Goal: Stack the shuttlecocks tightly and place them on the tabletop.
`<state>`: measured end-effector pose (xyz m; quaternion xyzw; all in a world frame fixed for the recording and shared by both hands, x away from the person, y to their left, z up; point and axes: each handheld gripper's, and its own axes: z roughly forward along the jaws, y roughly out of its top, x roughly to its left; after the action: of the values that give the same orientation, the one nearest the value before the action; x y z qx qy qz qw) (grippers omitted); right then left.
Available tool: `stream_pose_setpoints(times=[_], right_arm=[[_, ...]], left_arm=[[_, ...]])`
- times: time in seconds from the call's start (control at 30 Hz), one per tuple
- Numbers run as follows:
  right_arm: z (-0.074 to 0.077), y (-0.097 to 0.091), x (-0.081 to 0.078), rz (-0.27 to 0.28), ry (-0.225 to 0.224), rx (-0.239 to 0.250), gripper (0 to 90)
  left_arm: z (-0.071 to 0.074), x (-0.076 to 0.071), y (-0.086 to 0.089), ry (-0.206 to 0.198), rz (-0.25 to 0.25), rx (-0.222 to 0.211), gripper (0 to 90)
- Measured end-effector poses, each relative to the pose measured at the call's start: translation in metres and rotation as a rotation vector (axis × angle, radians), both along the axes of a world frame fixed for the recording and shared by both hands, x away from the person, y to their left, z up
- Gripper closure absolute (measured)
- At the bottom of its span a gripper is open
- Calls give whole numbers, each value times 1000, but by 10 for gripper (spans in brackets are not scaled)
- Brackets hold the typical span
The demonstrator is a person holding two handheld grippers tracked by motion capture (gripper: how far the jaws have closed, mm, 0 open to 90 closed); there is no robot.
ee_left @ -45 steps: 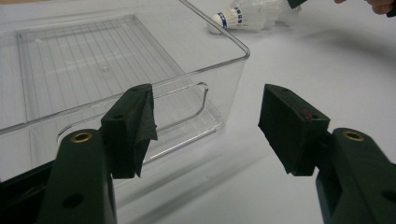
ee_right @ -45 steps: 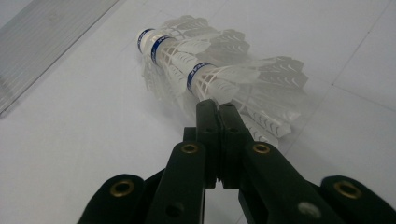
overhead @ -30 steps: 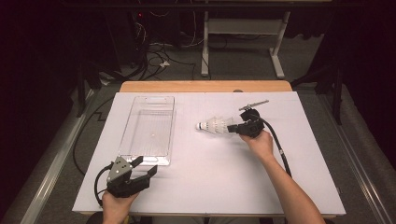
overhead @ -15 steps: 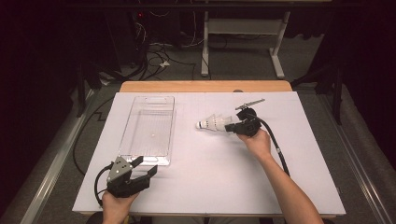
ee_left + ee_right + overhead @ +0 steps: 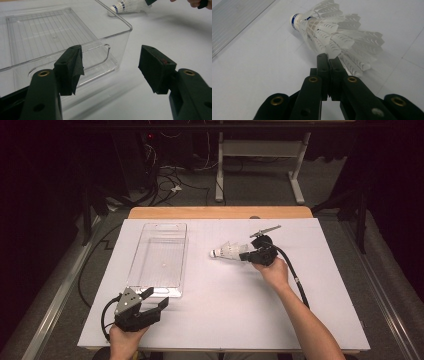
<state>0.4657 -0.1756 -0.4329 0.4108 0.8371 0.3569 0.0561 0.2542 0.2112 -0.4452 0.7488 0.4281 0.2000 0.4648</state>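
A white shuttlecock (image 5: 332,32) is grasped by its feather rim in the clenched fingers of the right gripper (image 5: 329,58); its cork, ringed with a blue band, is pointed away from those fingers. In the high view the shuttlecock (image 5: 227,251) is seen just ahead of the right gripper (image 5: 246,255), to its left, low over the white desk (image 5: 225,315). Whether the cork touches the surface cannot be told.

The left gripper (image 5: 156,299) is held at the near left corner of the desk, its fingers (image 5: 71,67) released and spread wide with nothing between them. Just beyond and beside those fingers a clear plastic tray (image 5: 75,27) is set on the desk, its handled end wall nearest them; the shuttlecock (image 5: 125,6) is seen past the tray's far corner.

The desk top is covered by a plain white sheet, with a wooden edge (image 5: 220,212) shown at the far side. Beyond it a dark room is seen, with grey carpet, tangled cables (image 5: 165,177) and a white metal stand (image 5: 260,165) on the floor.
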Motion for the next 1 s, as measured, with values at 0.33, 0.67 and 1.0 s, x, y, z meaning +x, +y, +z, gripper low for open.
stream_pose_setpoints(times=[0.33, 0.67, 1.0], right_arm=[[-2, -2, 0, -13, 3, -11, 795], [-1, -2, -8, -43, -26, -39, 533], [0, -12, -14, -68, -55, -31, 470]], left_arm=[[0, 0, 1, 1, -1, -1, 367], [0, 0, 1, 3, -2, -6, 367], [-1, -1, 2, 5, 1, -10, 367]])
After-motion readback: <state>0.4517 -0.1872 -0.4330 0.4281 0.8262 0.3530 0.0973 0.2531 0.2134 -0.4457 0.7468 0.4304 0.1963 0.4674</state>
